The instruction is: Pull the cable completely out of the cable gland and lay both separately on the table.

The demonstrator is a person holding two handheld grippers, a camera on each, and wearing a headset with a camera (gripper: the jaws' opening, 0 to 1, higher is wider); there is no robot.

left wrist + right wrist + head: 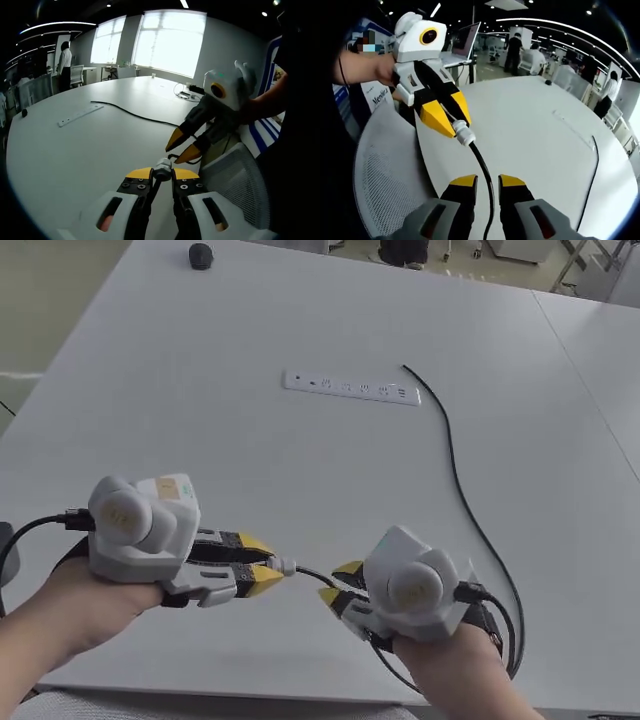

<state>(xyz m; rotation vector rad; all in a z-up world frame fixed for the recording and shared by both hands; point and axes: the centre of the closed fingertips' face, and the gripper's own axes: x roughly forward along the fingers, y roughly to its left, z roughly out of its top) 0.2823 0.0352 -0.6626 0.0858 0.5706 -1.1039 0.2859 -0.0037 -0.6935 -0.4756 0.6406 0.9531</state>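
Observation:
In the head view my left gripper (268,566) is shut on a small pale cable gland (284,566). A black cable (312,576) leaves the gland and runs right between the jaws of my right gripper (338,583). In the left gripper view the gland (161,167) sits pinched between the yellow tips of the left gripper (161,175), with the right gripper (183,149) facing it. In the right gripper view the cable (482,165) passes through the gap of my right gripper (488,181). Its jaws stand apart around the cable without pinching it. Both grippers hover just above the near table edge.
A white power strip (350,388) lies mid-table, and a dark mouse-like object (201,255) at the far edge. A long black cable (458,480) curves from near the strip to my right wrist. A mesh chair back (385,165) is below the grippers. People stand far off.

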